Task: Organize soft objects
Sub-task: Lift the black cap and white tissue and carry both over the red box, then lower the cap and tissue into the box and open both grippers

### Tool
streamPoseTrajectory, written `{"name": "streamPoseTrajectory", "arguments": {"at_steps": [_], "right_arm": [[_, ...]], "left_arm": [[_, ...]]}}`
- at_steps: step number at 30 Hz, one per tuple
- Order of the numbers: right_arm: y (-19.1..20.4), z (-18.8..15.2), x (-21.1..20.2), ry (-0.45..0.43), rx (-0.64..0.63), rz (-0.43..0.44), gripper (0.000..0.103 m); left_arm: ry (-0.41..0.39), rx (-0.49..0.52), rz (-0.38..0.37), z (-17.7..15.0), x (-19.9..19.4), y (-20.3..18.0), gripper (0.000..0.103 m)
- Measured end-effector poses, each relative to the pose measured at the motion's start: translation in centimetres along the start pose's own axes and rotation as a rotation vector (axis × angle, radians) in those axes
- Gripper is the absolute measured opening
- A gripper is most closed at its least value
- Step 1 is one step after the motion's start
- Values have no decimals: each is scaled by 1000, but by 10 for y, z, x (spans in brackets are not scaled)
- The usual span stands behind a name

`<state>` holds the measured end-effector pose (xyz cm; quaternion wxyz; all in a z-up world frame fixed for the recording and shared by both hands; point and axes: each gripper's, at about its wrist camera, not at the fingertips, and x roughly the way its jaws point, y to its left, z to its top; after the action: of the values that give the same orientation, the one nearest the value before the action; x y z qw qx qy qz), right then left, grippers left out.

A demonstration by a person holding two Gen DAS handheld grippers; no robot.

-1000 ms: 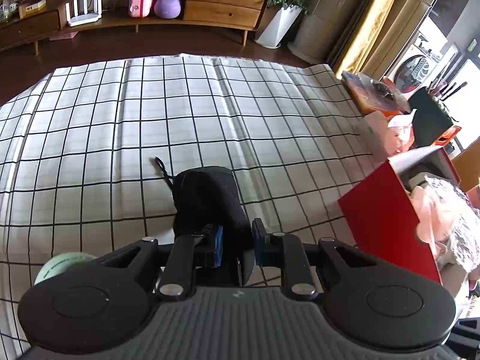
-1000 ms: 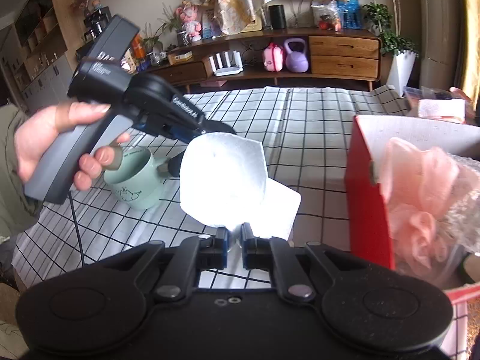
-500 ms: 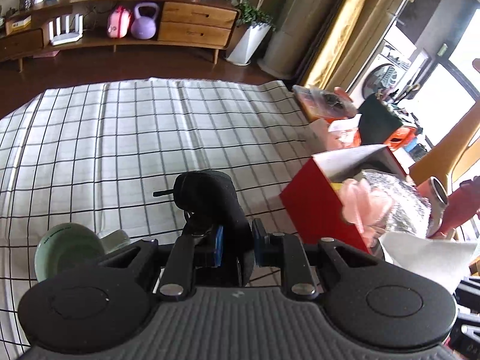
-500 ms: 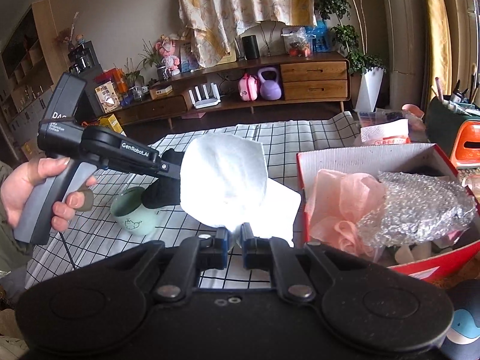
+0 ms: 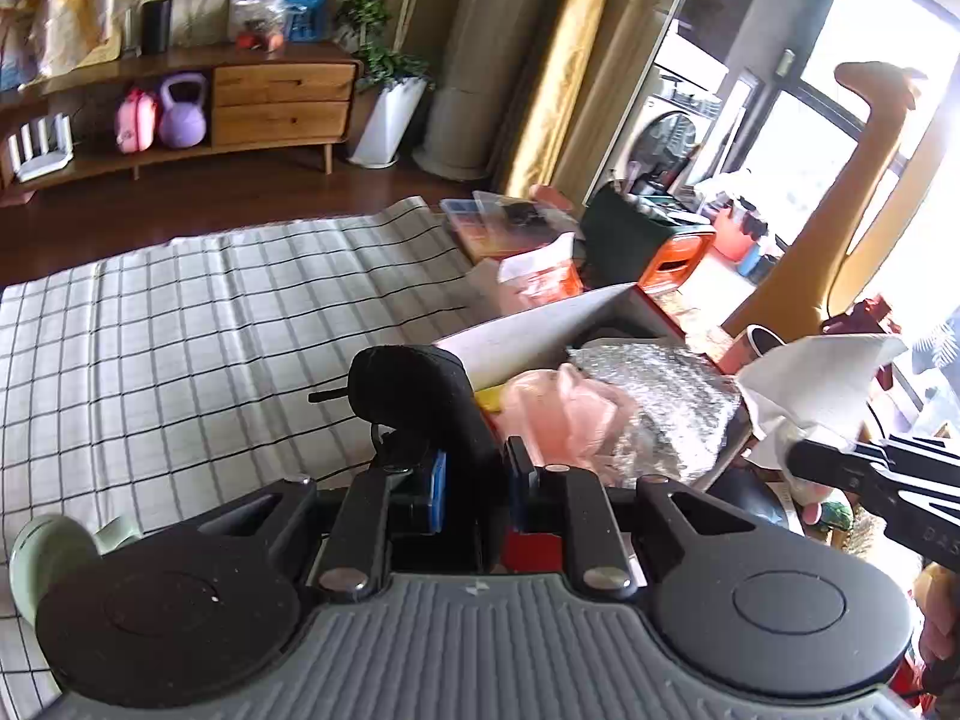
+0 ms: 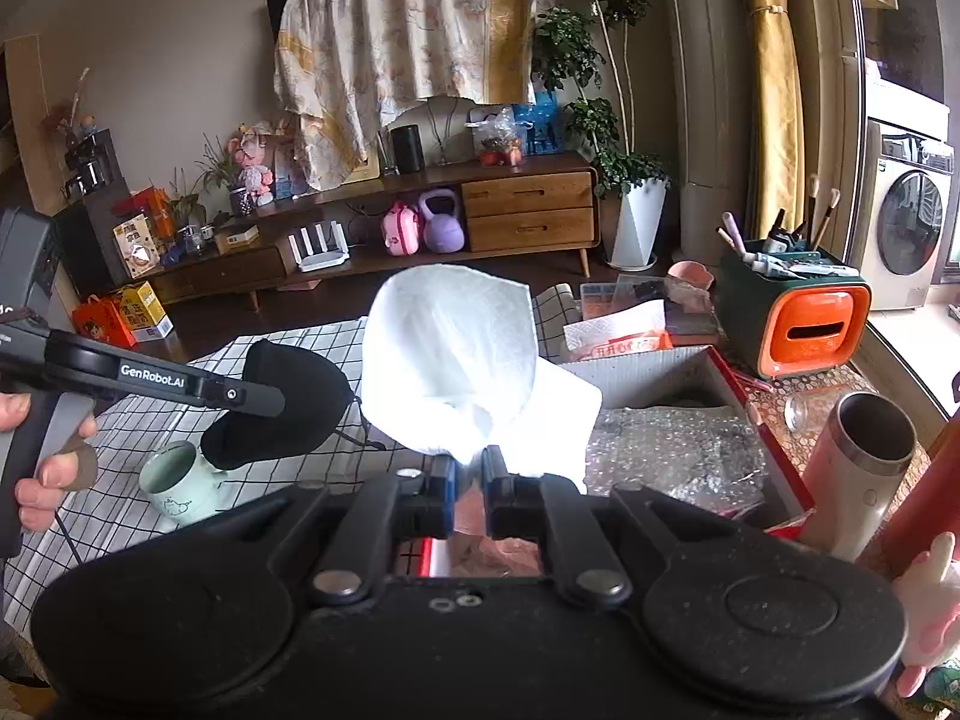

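Soft objects are what this is about, and two of them are in the air: a black fabric piece clenched in the left gripper, and a white tissue pinched in the right gripper. Both pairs of jaws are closed tight on their loads, each item standing up just ahead of the tips.

The step in hand looks like the carry to the red box, which sits ahead of and partly beneath the right jaws, and ahead and to the right of the left ones. Bubble wrap and a pink mesh puff already lie inside.

Next, each load likely needs to hang over the open box before the jaws release. The tissue is light and may cling or drift, so a low drop seems wise. The two grippers are close together and could bump.

A green mug stands on the checked table, below the left jaws.

Readable writing: "GenRobot.AI" on the left gripper's arm in the right wrist view. The other labels are too small to read.
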<state>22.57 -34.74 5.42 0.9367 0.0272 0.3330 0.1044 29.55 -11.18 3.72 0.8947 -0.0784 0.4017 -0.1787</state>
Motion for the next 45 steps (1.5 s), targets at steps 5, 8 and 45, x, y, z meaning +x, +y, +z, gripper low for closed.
{"name": "streamPoseTrajectory", "arguments": {"at_steps": [5, 8, 45], "right_arm": [[-17, 0, 3, 9, -12, -44, 8], [-30, 2, 6, 10, -5, -72, 8], [-100, -25, 118, 151, 35, -170, 24]], "left_arm": [[-8, 54, -30, 6, 8, -32, 19], [-8, 80, -44, 13, 17, -50, 19], [124, 62, -90, 8, 179, -98, 19]]}}
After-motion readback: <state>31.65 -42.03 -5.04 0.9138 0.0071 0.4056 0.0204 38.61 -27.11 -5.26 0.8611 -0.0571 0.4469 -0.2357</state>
